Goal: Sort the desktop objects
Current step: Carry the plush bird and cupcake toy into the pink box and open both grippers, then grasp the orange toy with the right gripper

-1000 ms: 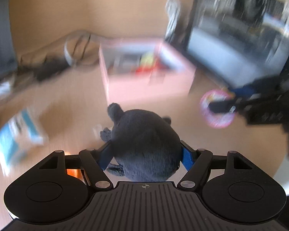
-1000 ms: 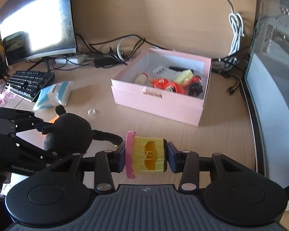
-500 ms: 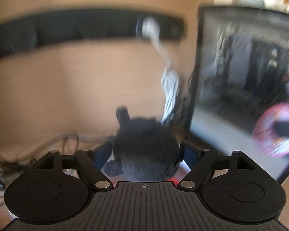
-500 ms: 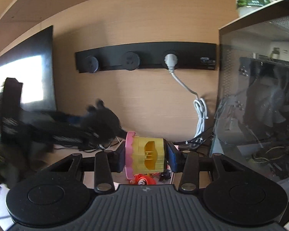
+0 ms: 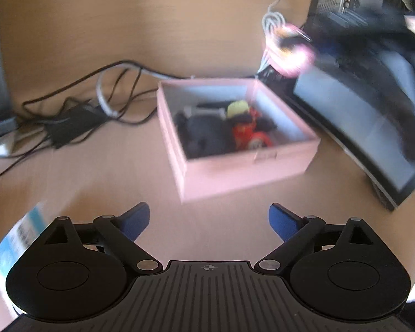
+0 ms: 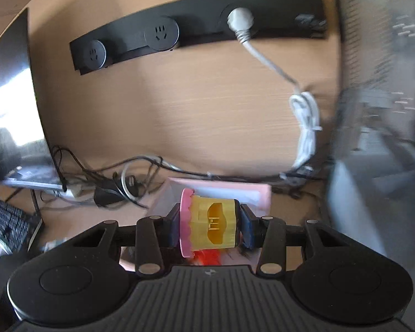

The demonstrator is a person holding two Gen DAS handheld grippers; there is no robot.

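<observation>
A pink box (image 5: 243,175) stands on the wooden desk ahead of my left gripper (image 5: 209,221), which is open and empty, back from the box's near wall. A dark plush toy (image 5: 202,134) lies inside the box beside a red toy (image 5: 247,135) and a yellow piece (image 5: 238,108). My right gripper (image 6: 211,228) is shut on a yellow and pink toy cup (image 6: 210,225), held above the pink box (image 6: 258,193). It shows blurred in the left wrist view (image 5: 289,48), high over the box's far right corner.
A monitor (image 5: 368,121) stands right of the box. Tangled cables and a power adapter (image 5: 72,124) lie at the back left. A blue and white packet (image 5: 16,238) lies at the near left. A keyboard (image 6: 8,228) and second monitor (image 6: 8,102) are at left.
My left gripper has opened and let go of the dark plush toy, which now lies in the pink box. My right gripper still holds the cup above the box.
</observation>
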